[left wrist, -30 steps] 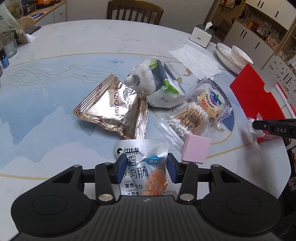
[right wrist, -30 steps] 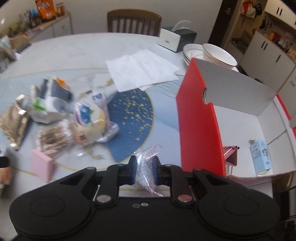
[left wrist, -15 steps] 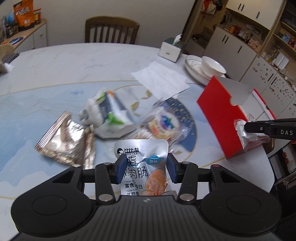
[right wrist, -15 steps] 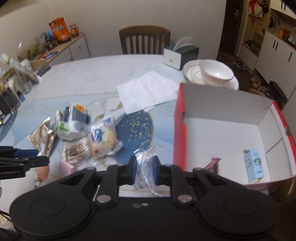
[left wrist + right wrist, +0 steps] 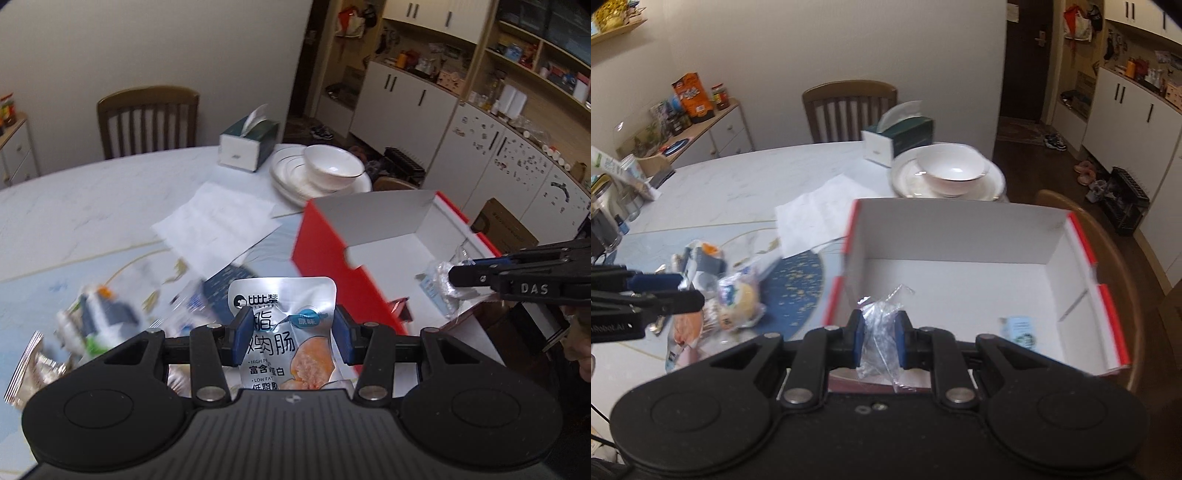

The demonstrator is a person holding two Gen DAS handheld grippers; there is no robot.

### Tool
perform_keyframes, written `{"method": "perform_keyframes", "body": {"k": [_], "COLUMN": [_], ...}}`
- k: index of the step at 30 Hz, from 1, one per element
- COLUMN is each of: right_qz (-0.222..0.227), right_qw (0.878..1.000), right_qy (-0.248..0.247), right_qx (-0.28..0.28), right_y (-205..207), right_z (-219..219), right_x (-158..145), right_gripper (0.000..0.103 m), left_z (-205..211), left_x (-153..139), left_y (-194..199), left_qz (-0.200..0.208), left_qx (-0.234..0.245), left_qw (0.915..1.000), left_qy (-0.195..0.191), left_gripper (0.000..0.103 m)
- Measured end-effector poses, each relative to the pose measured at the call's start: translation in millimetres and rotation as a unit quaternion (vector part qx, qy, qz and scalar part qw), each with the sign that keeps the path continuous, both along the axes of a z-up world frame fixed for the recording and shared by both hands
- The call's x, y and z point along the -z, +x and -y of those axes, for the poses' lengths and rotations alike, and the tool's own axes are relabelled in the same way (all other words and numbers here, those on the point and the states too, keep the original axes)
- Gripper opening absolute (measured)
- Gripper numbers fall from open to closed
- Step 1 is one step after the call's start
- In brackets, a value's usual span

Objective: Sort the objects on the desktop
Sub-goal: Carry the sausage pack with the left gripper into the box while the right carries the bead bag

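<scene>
My left gripper [image 5: 291,334] is shut on a silver sausage pouch [image 5: 284,314] with Chinese print, held in the air left of the red box [image 5: 332,254]. My right gripper [image 5: 880,338] is shut on a crumpled clear plastic bag [image 5: 881,328], held over the near edge of the open red-and-white box [image 5: 960,280]. A small blue-green carton [image 5: 1019,328] lies inside the box. The right gripper also shows at the right of the left wrist view [image 5: 461,277], over the box. Loose snack packets [image 5: 735,295] lie on the table left of the box.
A white bowl on plates [image 5: 951,173] and a tissue box [image 5: 897,142] stand behind the red box. White paper [image 5: 820,214] lies on the table. A foil bag [image 5: 29,362] lies at far left. A chair [image 5: 849,110] stands beyond.
Both grippers have lifted and swung right toward the red box with their loads. The right gripper now hangs over the box's near edge.
</scene>
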State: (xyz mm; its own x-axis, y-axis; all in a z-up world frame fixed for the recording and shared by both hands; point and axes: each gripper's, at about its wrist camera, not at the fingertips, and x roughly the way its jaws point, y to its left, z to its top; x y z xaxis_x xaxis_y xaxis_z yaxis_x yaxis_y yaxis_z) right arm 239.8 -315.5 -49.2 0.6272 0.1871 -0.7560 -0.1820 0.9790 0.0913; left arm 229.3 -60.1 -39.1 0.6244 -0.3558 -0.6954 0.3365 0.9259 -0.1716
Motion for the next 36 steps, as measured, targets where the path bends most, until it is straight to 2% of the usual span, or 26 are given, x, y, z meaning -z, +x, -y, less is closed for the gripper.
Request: {"method": "perform_keyframes", "body": {"k": [9, 15, 22, 30, 36], "right_qz": [0.003, -0.002, -0.017, -0.043, -0.07], "right_qw": [1.0, 0.999, 0.999, 0.999, 0.997], "right_qy": [-0.006, -0.003, 0.005, -0.017, -0.022], "right_qx": [0.029, 0.04, 0.033, 0.019, -0.002], "right_y": [8.8, 17.4, 30.9, 46.9, 59.8], "right_z": [51.7, 69.6, 75.4, 64.3, 56.9], "right_x": [6.6, 15.0, 30.4, 57.1, 79.5], "right_gripper": [0.017, 0.017, 0.017, 0.017, 0.017], "left_z": [75.6, 115.8, 148.7, 177.7, 189.3], "left_x": [-14.3, -10.4, 7.7, 36.4, 65.4], "left_y": [28.1, 55.2, 90.4, 125.8, 141.8], "left_qz": [0.028, 0.026, 0.006, -0.015, -0.059], "left_qx": [0.059, 0.09, 0.111, 0.135, 0.14], "left_qw": [0.9977, 0.9951, 0.9919, 0.9863, 0.9821], "left_qy": [0.016, 0.034, 0.061, 0.094, 0.111], "left_gripper": [0.044, 0.044, 0.044, 0.042, 0.041]}}
